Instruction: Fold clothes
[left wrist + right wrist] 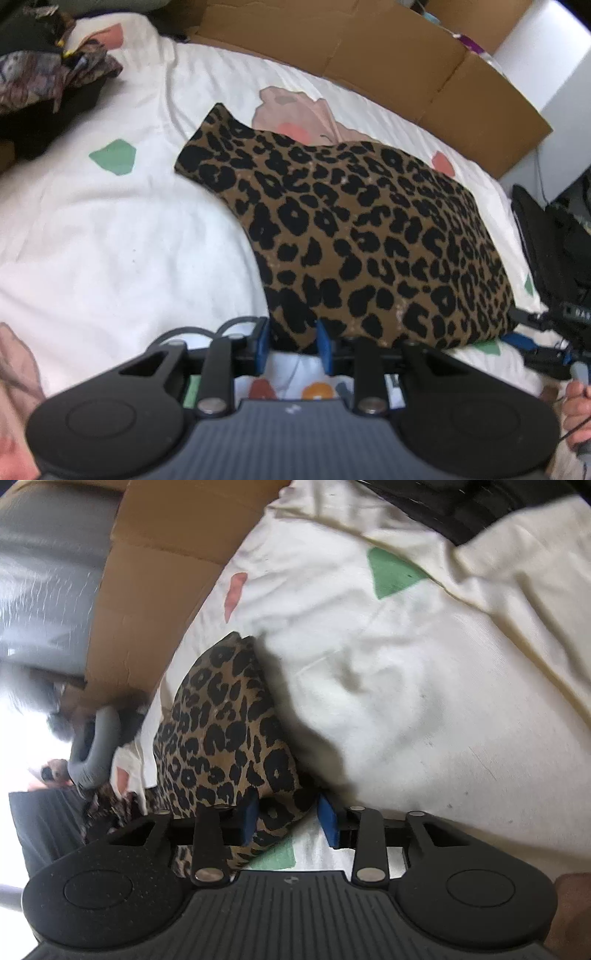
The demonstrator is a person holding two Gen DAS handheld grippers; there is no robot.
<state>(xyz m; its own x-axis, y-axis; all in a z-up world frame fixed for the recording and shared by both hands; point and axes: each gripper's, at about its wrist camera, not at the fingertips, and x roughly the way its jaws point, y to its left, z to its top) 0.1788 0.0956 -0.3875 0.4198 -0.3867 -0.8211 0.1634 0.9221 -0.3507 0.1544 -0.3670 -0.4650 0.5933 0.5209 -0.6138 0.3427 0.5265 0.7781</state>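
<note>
1. The leopard-print garment point(369, 236) lies on the bed point(110, 236), toward its cardboard-lined far edge, its near hem at both grippers.
2. The left gripper point(291, 345) has its blue pads part open around the near hem; whether they pinch it I cannot tell.
3. The right gripper point(290, 818) is likewise part open, with cloth between the pads.
4. Bare white sheet lies open left of the garment; cardboard point(388, 55) borders the far edge.
5. No legible writing.
</note>
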